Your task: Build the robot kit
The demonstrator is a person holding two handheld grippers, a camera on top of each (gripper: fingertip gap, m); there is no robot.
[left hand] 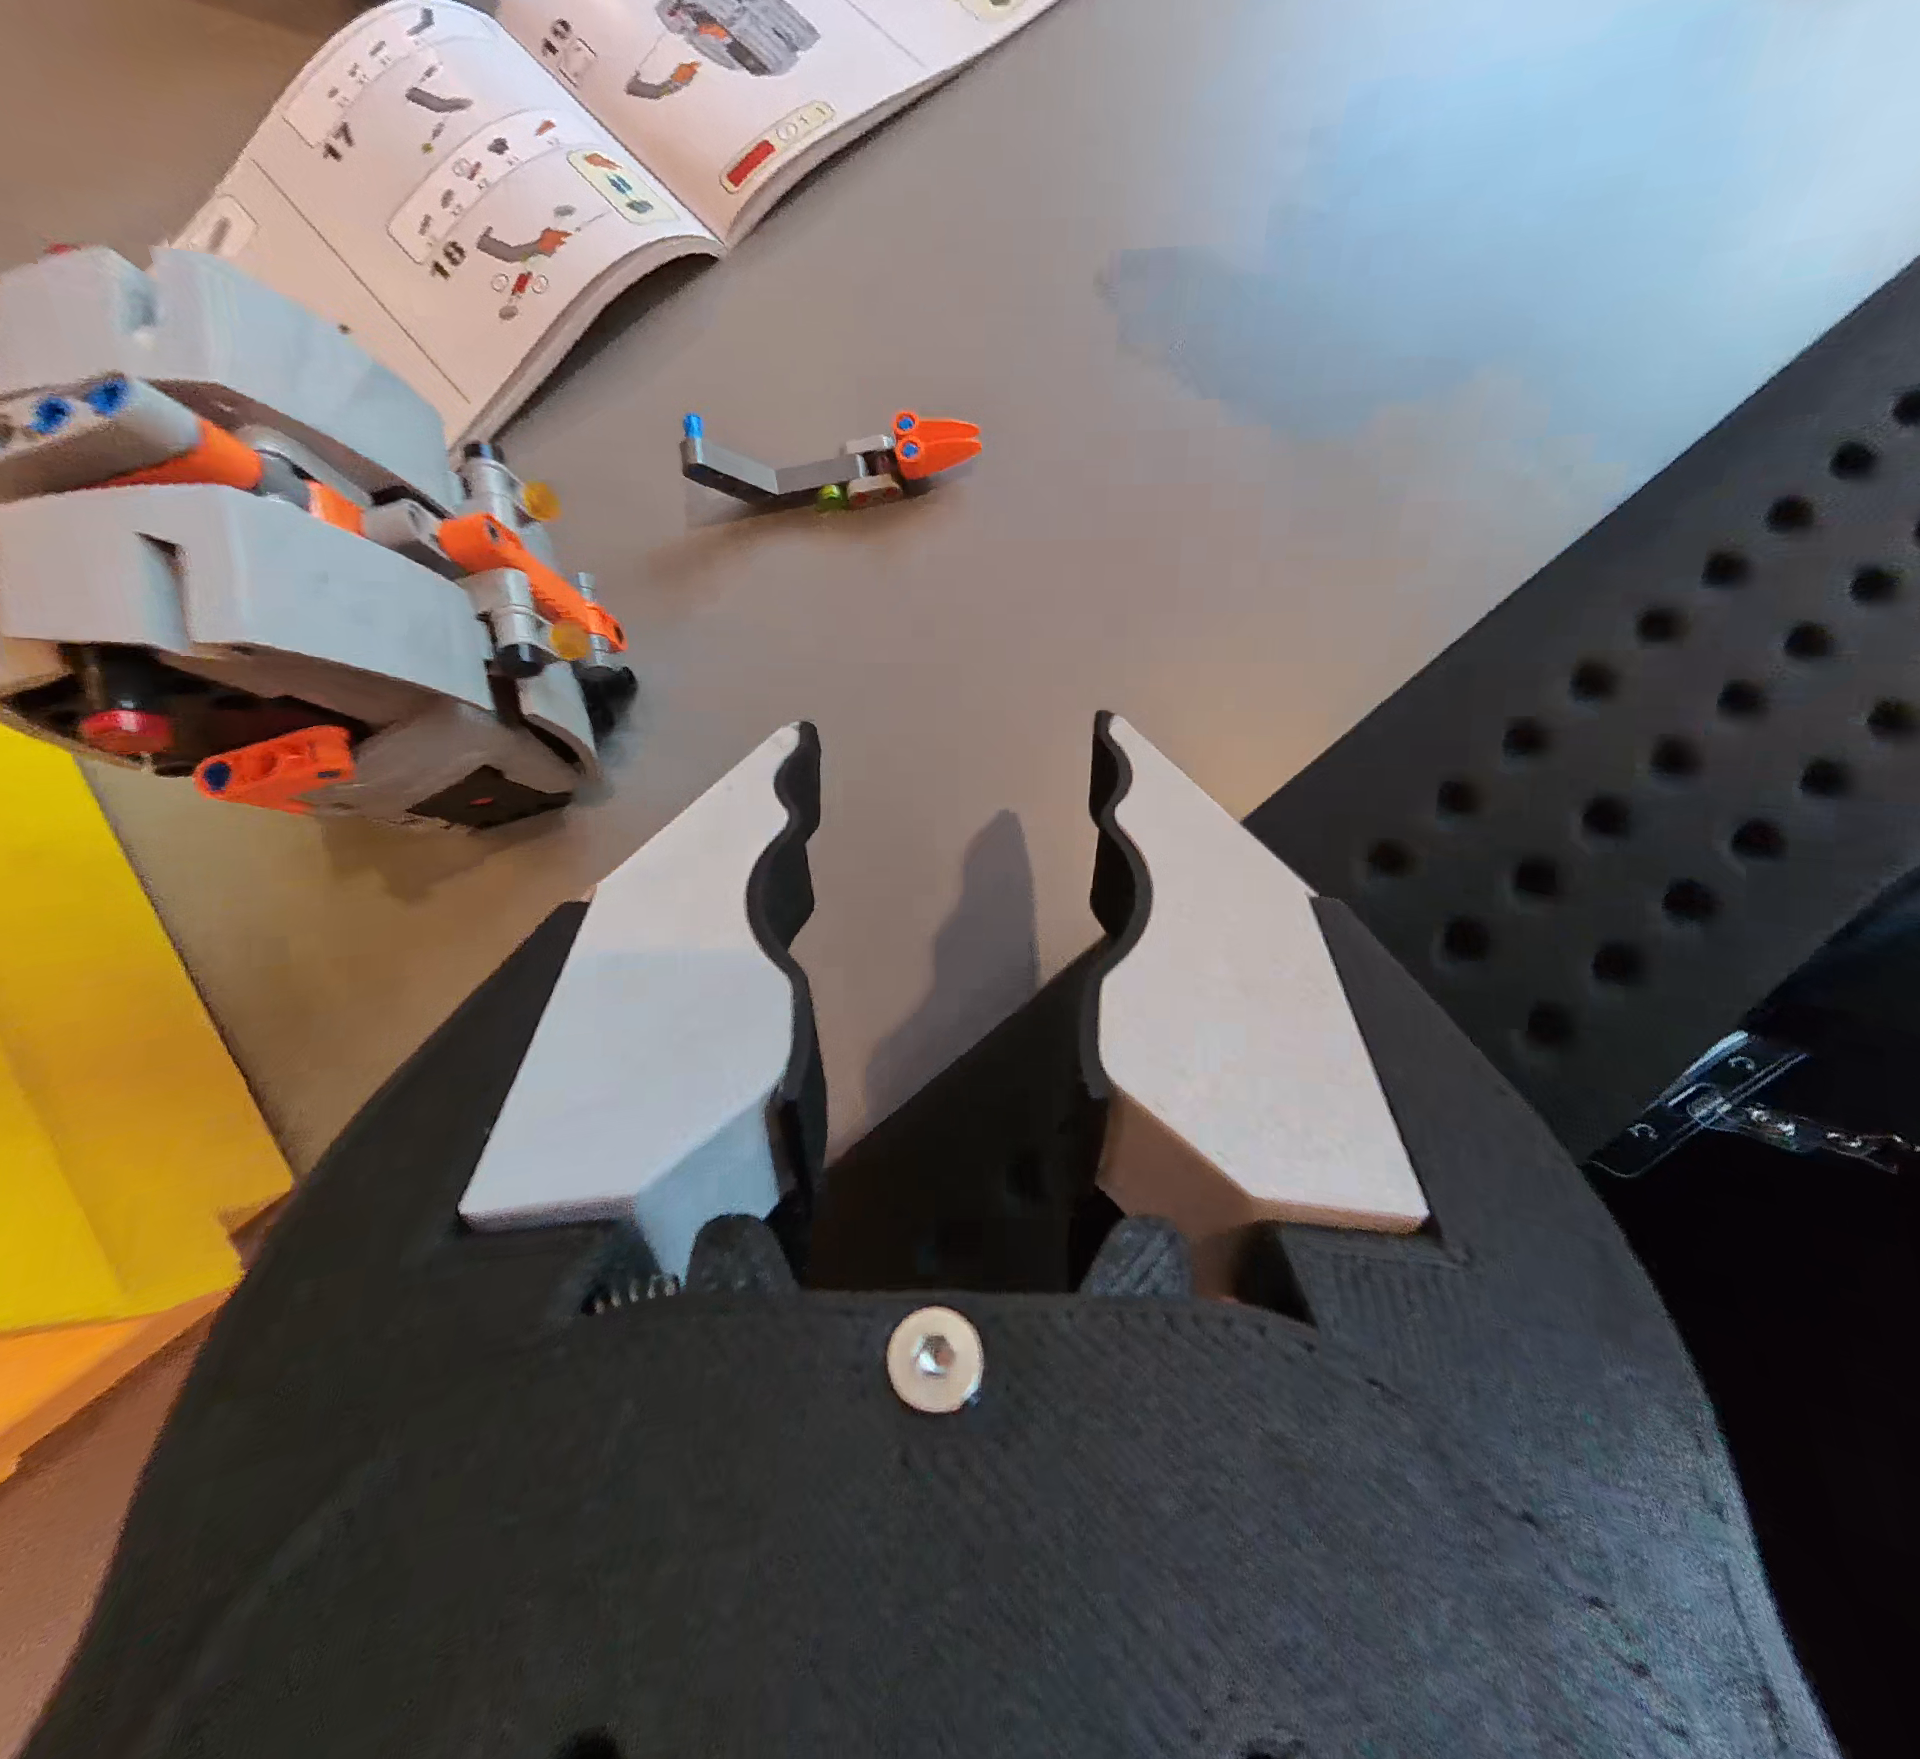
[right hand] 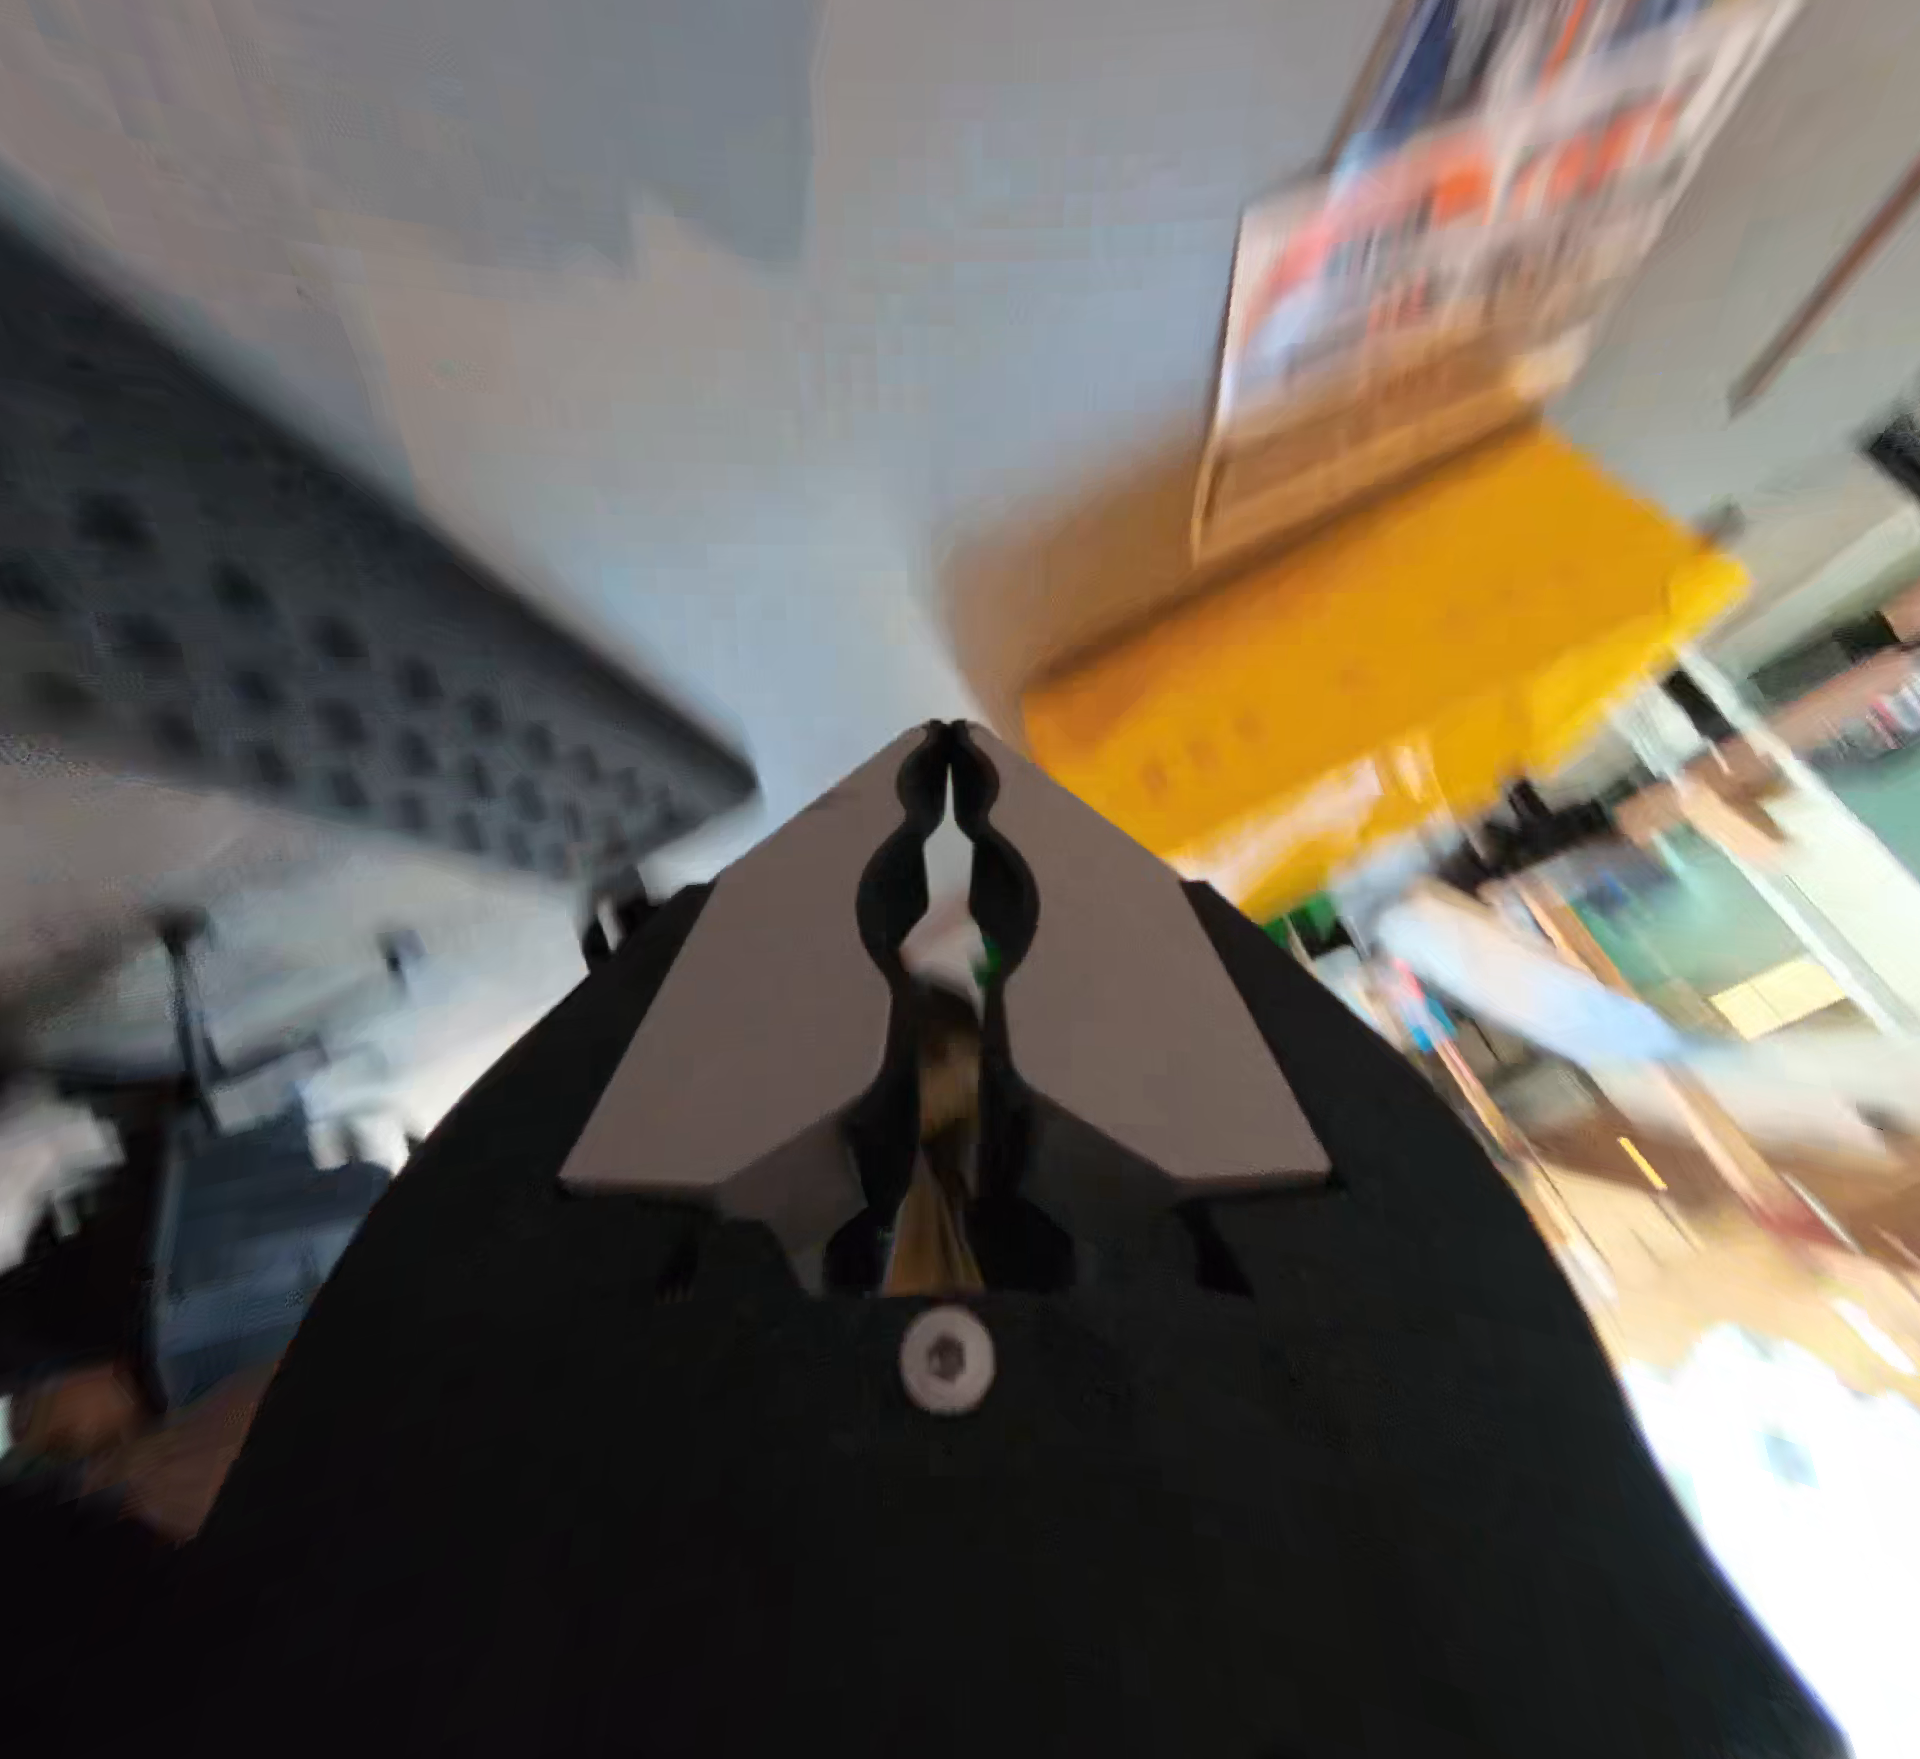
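Your left tongs (left hand: pixel 956 733) gape empty over the desk (left hand: pixel 1039 307), below the small part (left hand: pixel 831 462); your right tongs (right hand: pixel 951 730) are clenched, empty.

Printed step numbers on open booklet (left hand: pixel 582 140)

Ahead of the left tool (left hand: pixel 954 733), a small brick piece (left hand: pixel 831 468) lies on the tabletop (left hand: pixel 1195 514). A larger brick model (left hand: pixel 281 608) sits ahead-left, an open booklet (left hand: pixel 623 78) beyond both, a perforated board (left hand: pixel 1683 774) to the right.
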